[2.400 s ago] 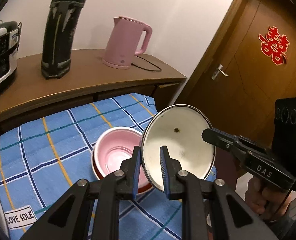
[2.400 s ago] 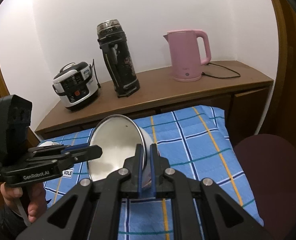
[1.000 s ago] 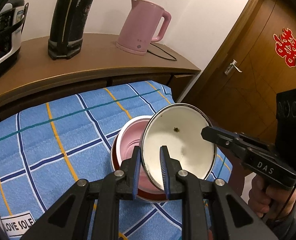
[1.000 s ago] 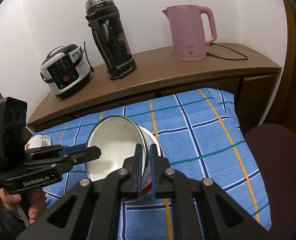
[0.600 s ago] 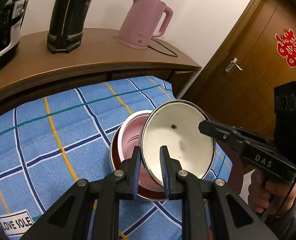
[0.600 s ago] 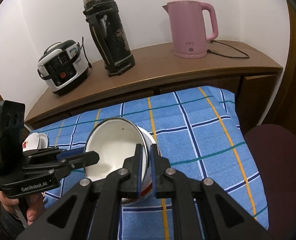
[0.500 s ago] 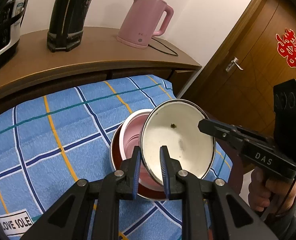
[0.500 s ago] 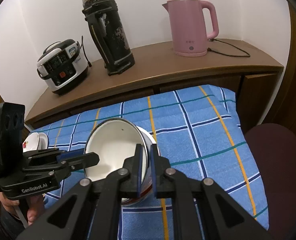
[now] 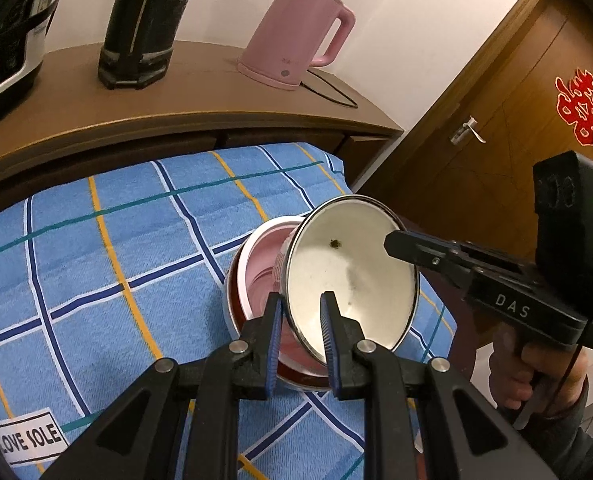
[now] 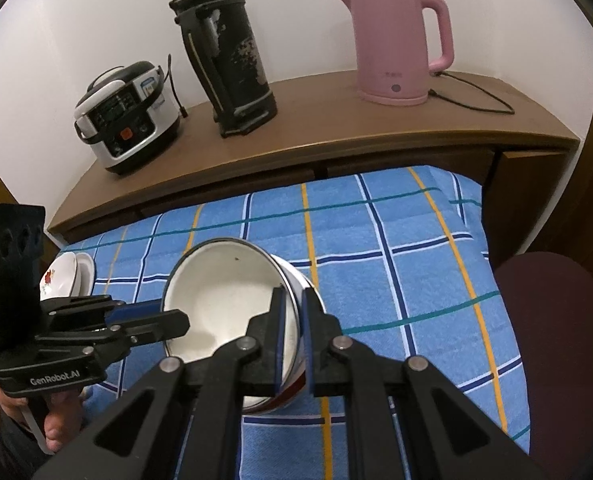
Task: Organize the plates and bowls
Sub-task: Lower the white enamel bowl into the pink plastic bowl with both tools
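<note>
Two claws on white bowl [image 9: 352, 280]

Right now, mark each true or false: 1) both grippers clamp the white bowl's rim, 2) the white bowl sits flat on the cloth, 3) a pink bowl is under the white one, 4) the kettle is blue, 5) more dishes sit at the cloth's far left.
1) True. The left gripper and right gripper each pinch the rim of the white bowl.
2) False. It is tilted, over the pink bowl.
3) True.
4) False. The kettle on the wooden counter is pink.
5) True. Flowered dishes sit at the left edge of the blue checked cloth in the right wrist view.
</note>
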{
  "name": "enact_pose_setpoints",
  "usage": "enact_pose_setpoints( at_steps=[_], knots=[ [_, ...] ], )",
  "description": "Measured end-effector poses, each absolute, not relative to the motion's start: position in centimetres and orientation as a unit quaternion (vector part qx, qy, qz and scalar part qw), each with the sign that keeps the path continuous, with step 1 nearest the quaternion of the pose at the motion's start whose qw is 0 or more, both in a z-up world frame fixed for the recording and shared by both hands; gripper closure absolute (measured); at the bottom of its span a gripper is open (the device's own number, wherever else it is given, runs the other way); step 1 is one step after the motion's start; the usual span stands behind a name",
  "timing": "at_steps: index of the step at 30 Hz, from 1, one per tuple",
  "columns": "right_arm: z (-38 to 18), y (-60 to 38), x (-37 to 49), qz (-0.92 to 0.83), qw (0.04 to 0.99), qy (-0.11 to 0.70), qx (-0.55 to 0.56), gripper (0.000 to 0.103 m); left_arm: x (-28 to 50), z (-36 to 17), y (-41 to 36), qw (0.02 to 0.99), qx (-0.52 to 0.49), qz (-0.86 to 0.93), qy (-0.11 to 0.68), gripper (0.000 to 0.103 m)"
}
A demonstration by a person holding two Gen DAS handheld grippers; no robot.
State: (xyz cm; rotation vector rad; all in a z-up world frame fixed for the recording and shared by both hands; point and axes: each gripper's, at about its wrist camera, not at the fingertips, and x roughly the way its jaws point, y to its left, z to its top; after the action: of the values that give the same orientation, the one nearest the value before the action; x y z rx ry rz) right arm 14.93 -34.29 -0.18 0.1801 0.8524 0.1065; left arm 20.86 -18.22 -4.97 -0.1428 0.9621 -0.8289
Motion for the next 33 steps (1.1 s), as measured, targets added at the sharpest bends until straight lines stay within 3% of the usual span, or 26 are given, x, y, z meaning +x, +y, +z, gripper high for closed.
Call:
enact_pose_setpoints(
  at_steps=[16,33],
  knots=[
    [-1.3,-34.6,17.2,0.082,0.87,0.477,0.095,0.093,21.3,-5.4,-17.2,0.771,-0.092,-0.394,0.491,0.082],
    [-1.8,-34.7,17.2,0.08,0.872,0.475,0.087,0.094,20.9,-6.0,-17.8,0.783,-0.068,-0.39,0.481,0.082]
  ],
)
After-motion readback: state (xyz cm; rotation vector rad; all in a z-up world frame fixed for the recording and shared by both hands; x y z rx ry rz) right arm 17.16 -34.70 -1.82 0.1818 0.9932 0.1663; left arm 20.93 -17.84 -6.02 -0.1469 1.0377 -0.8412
